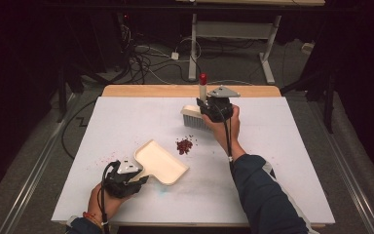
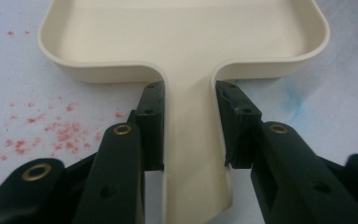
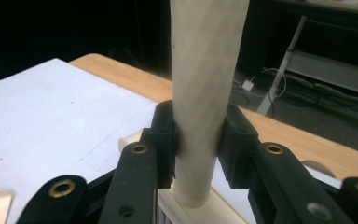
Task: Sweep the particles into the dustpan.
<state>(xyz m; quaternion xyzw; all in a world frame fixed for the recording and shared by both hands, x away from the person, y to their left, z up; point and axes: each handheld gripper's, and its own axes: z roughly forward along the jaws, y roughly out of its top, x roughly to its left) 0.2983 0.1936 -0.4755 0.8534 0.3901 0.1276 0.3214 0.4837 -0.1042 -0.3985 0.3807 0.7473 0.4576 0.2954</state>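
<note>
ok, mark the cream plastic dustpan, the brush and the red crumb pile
cream plastic dustpan (image 1: 161,163), high view, bare floor of the pan
cream brush with red-tipped handle (image 1: 192,117), high view, bristle head
red crumb pile (image 1: 184,145), high view, middle of the heap

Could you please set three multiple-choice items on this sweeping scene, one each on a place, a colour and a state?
1. Where does the pile of red crumbs lie?
A. inside the dustpan
B. on the table between the dustpan and the brush
C. on the floor

2. What colour is the tip of the brush handle?
A. red
B. blue
C. green

3. What is the left claw doing?
A. hanging open above the table
B. holding the brush
C. clamped on the dustpan's handle

Answers:
1 B: the crumbs sit on the white table, right of the dustpan and in front of the brush.
2 A: the high view shows a red tip.
3 C: the left claw presses both sides of the cream handle.
</note>
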